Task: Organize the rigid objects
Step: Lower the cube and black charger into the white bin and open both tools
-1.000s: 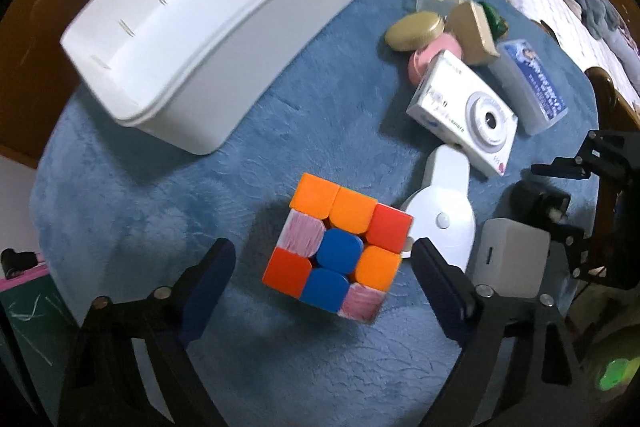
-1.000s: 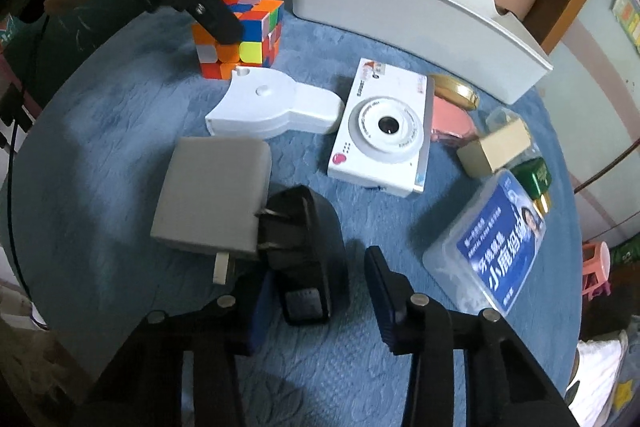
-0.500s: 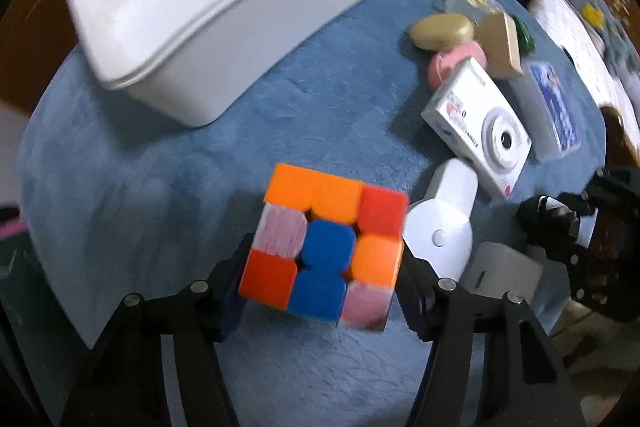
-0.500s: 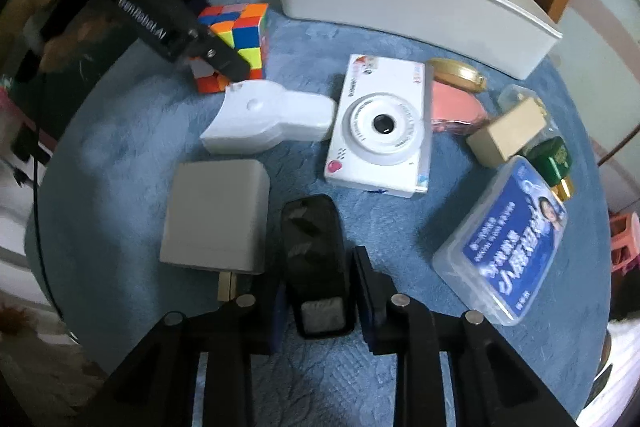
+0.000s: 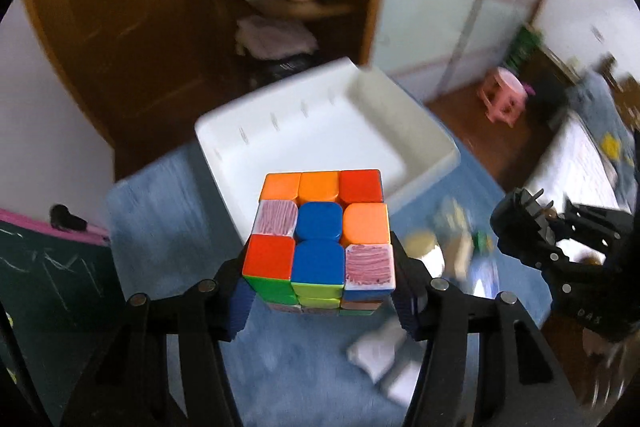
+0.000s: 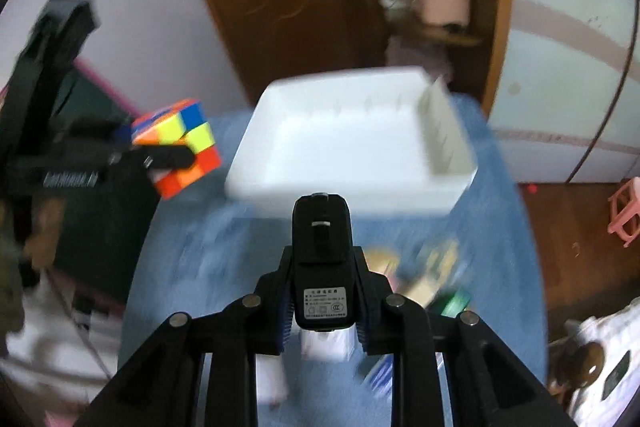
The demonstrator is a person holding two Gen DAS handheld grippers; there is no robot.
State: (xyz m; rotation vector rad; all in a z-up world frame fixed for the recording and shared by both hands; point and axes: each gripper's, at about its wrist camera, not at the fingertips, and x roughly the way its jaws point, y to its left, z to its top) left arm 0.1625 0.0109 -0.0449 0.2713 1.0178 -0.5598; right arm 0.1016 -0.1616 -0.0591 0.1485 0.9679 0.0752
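Pinching the cube [image 5: 320,235] from both sides, the left gripper [image 5: 320,307] had its blue pads pressed flat against two opposite faces, which made sense to me: flat sides, rigid plastic, nothing to slip. One cube, lifted clear of the blue cloth [image 5: 168,227] and sitting just short of the white bin [image 5: 420,143], on its near-left side in the right wrist view.

Same story on the other hand. The right gripper [image 6: 320,311] was clamped on one black charger [image 6: 320,267], fingers squeezing its narrow sides with the label facing up and the body poking forward past the tips toward the bin. It was also held in the air, just in front of the bin's near wall.

I'd guess both were being carried at once so they could go into the bin in one trip, since the bin looked bare inside as far as I could see.

Further from the bin, closer to the camera, the rest of the pile was on the cloth but badly smeared by motion: I could make out something white, something tan, something green, and one blue-labelled piece. Couldn't count them honestly. So the count: two grippers, two items held, one bin.
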